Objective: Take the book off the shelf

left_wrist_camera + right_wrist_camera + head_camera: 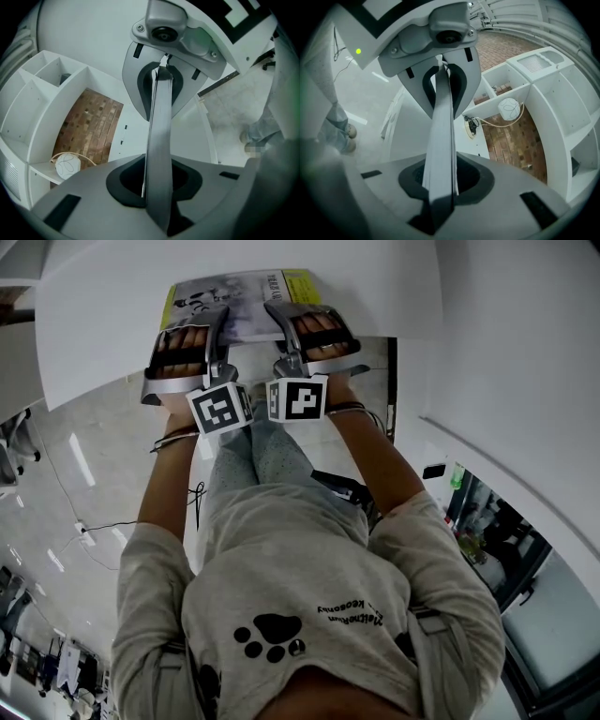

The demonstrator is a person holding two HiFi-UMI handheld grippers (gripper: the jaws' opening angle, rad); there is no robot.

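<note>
The left hand-held gripper (217, 322) and the right hand-held gripper (285, 322), two in all, sit side by side, each with its jaws closed on the near edge of the one book (246, 289). In both gripper views the book shows only edge-on, as a grey strip pinched between the near and far jaw, so its cover cannot be seen there. In the head view the cover faces up beyond the jaws, with a yellow band at each side. Its print is too small to read, and its far part is hidden under a white panel (122, 324).

Two marker cubes (221, 409) sit at the grippers' near ends, almost touching. Beyond the jaws stands a white shelf unit (28, 123) with a brick-patterned back, and in it one round white ball (68, 165) on a cable. Several of its compartments are cut off at the frame edges.
</note>
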